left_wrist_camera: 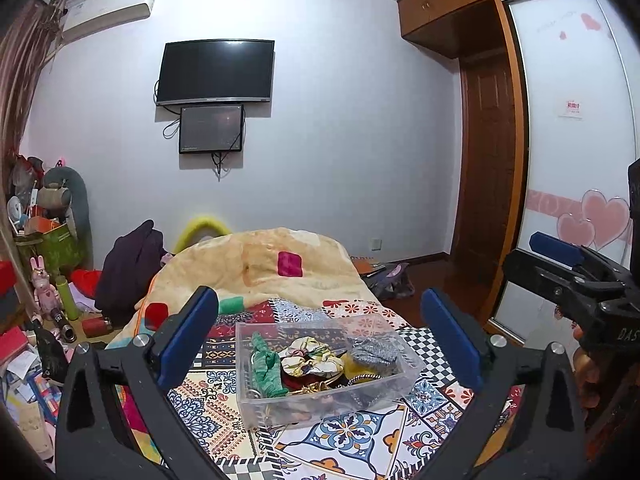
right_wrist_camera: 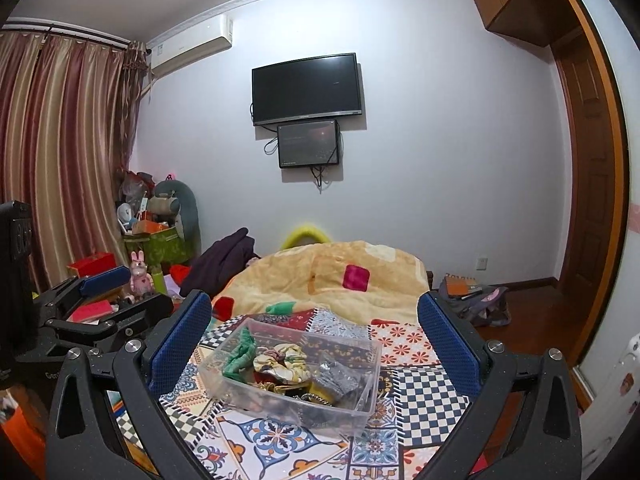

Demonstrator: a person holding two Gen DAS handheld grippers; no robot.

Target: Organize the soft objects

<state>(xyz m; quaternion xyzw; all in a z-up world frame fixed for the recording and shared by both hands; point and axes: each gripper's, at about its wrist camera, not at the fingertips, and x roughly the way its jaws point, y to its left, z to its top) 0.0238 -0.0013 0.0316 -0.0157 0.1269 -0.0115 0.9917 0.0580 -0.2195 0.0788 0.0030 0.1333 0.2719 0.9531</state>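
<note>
A clear plastic box [left_wrist_camera: 256, 400] [right_wrist_camera: 360, 404] sits on the patterned bed cover. It holds several soft hair ties: a green one [left_wrist_camera: 266, 368] [right_wrist_camera: 240, 354], a floral cream one [left_wrist_camera: 310, 358] [right_wrist_camera: 282, 362], a silver-grey one [left_wrist_camera: 372, 348] [right_wrist_camera: 340, 376], and red and yellow ones beneath. My left gripper [left_wrist_camera: 320, 340] is open and empty, raised in front of the box. My right gripper [right_wrist_camera: 316, 348] is open and empty, also in front of the box. The right gripper also shows at the right edge of the left wrist view [left_wrist_camera: 568, 268]; the left gripper shows at the left of the right wrist view [right_wrist_camera: 100, 288].
A yellow blanket [left_wrist_camera: 280, 260] [right_wrist_camera: 332, 276] is heaped on the bed beyond the box. Dark clothes [left_wrist_camera: 132, 264], boxes and toys clutter the floor at left. A bag [right_wrist_camera: 476, 300] lies on the wooden floor at right. A wardrobe [left_wrist_camera: 576, 120] stands at right.
</note>
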